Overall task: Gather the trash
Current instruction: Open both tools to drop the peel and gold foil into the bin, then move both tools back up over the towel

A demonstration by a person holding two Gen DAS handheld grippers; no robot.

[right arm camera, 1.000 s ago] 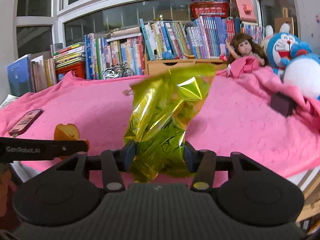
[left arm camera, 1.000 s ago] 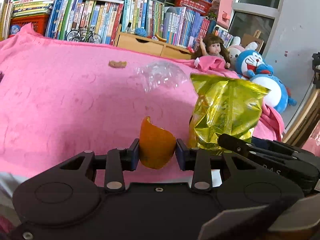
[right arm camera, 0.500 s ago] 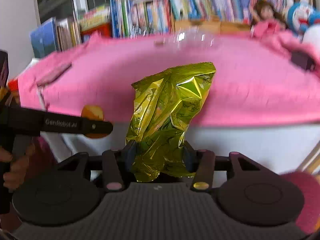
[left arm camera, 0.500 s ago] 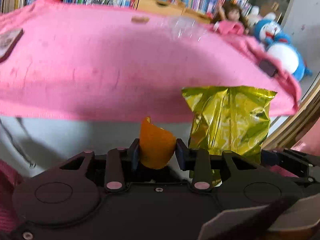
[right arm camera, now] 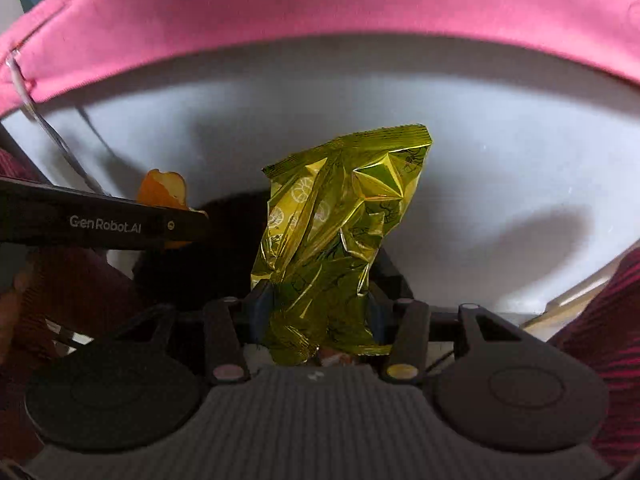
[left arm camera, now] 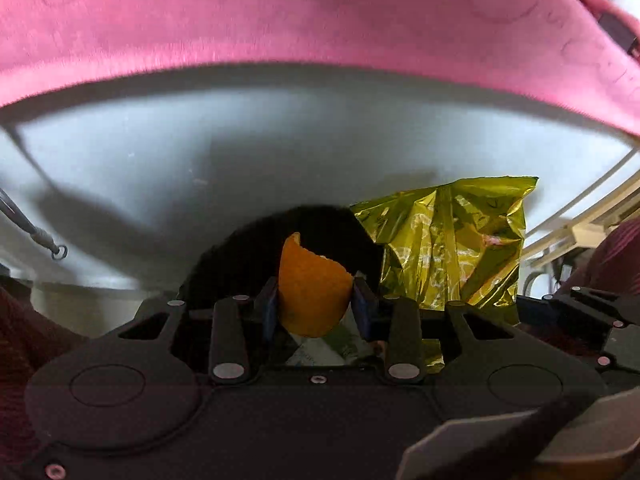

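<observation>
Peel fills our left gripper (left arm camera: 316, 304): the orange peel (left arm camera: 314, 292) is pinched between nearly closed fingers. Our right gripper (right arm camera: 320, 308) clamps the yellow snack bag (right arm camera: 336, 232) at about half width. Only the left view shows paper scraps (left arm camera: 324, 348) in a dark bin (left arm camera: 248, 256) below.

Both grippers point steeply down, side by side. The left gripper (left arm camera: 316, 304) clamps something; the right gripper (right arm camera: 320, 312) grips too.
</observation>
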